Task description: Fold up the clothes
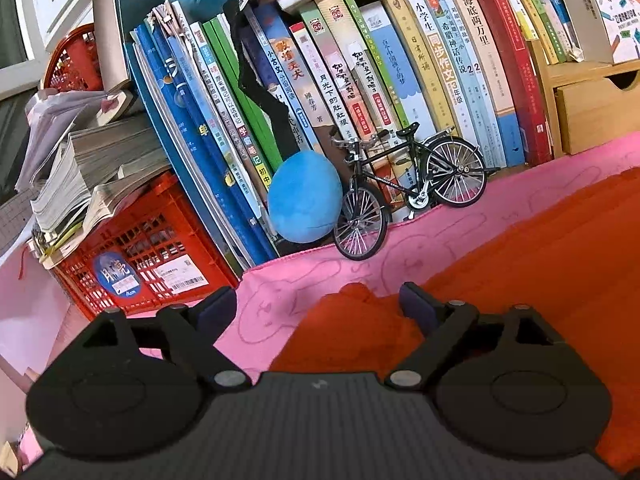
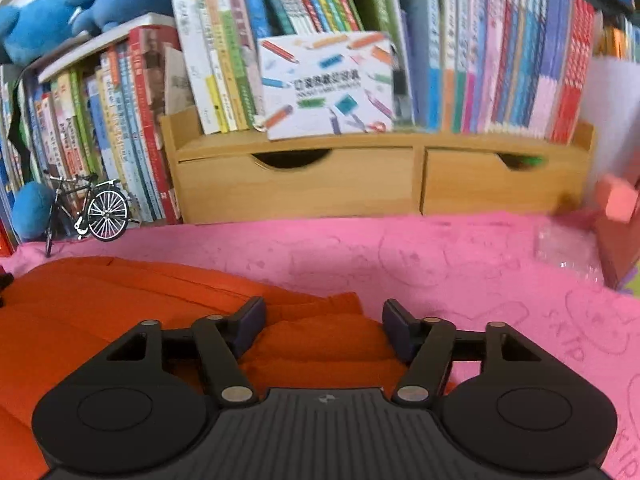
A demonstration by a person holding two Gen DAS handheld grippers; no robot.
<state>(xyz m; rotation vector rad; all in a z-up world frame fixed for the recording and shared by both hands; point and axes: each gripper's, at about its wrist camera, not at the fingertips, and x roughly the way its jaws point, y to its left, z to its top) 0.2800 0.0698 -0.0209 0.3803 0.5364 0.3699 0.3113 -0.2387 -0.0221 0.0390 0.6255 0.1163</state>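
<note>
Orange-red fabric garment [image 2: 120, 312] lies on the pink cartoon-print cloth [image 2: 440, 264] that covers the table, spread low and mostly flat, with soft ridges running across it. From the right wrist view it fills the 9 o'clock side; from the left wrist view it fills the 3 o'clock side, so it sits between the two tools.

Left gripper [image 1: 318, 308]: jaws spread wide, a bunched corner of the garment poking up between the fingers, not pinched. Right gripper [image 2: 324, 324]: jaws also spread, straddling a lumpy edge or corner of the same garment, nothing clamped. Whether the pads touch the cloth, can't tell.

Progress: unclear. The garment shows layered edges near the right tool at 12 o'clock, which could be a fold already laid over, or just sleeves and seams of a piece laid out flat. No neat compact stack is visible, so the fold doesn't look complete. The scene fits both tools about to close on two corners, and equally both having just let go after laying a fold down.

Background at 12 o'clock: row of upright books [image 1: 400, 80], black model bicycle [image 1: 408, 184], blue plush egg-shaped toy [image 1: 304, 196], red plastic crate [image 1: 144, 248], light wooden drawer shelf [image 2: 360, 180].
</note>
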